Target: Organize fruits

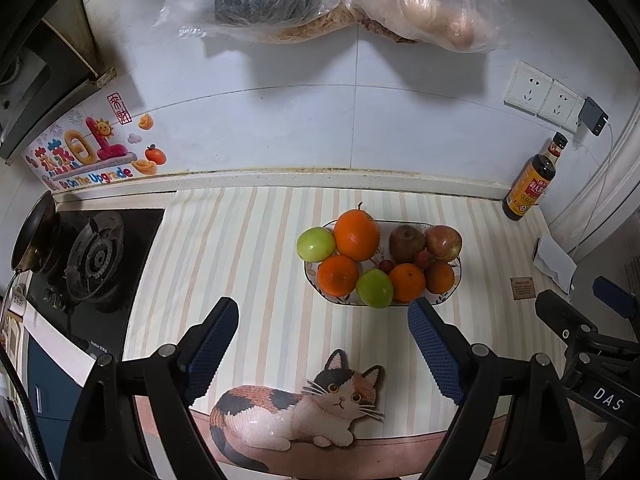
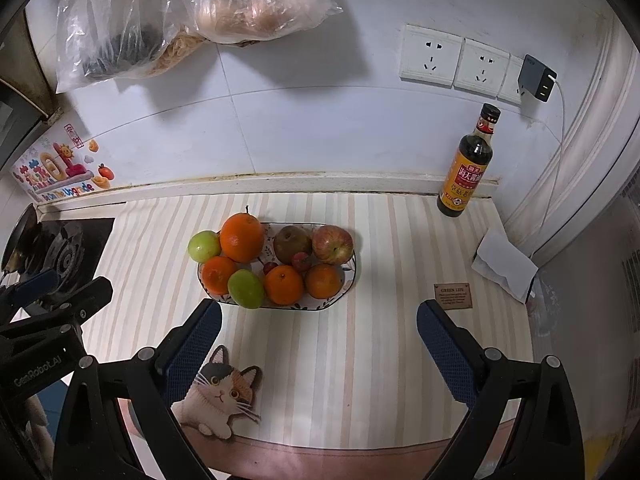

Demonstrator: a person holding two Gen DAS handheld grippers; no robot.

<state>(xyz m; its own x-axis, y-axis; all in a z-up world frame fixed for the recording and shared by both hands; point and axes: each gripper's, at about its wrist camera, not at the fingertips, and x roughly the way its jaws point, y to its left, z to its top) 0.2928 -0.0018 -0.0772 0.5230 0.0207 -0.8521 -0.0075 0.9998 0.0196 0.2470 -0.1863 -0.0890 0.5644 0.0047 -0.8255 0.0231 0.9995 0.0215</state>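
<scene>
Both grippers hang over the striped mat, empty, fingers spread wide: the left gripper [image 1: 322, 312] just short of the near rim of the plate [image 1: 456, 282], the right gripper [image 2: 320, 316] nearer the plate's right end. The plate is the landmark here; its long axis runs left to right, parallel to the wall, and the fruit hides most of it, so only bits of patterned rim show. On it sit a big orange [image 1: 356, 235] with its stem pointing up, three smaller oranges along the near side, two green apples [image 1: 315, 244], one bulging past the left rim and one at the near rim, a brown pear-like fruit [image 1: 407, 243] and a red apple [image 1: 443, 243] at the back right. Two small red fruits in the middle are half hidden; I cannot tell what they are. Right of the plate a small tag [image 2: 453, 296] reads "GREEN LIFE", the finer print too small to read. Behind it to the right stands a dark sauce bottle [image 2: 468, 166] with a yellow Chinese label. Far left of the plate a wall sticker [image 1: 80, 152] says "Be On The Upgrade". The right gripper's body reads "DAS", the left's "GenRobot.AI". Nearer than the plate, a cat picture [image 1: 304, 404] is partly covered by fingers.
</scene>
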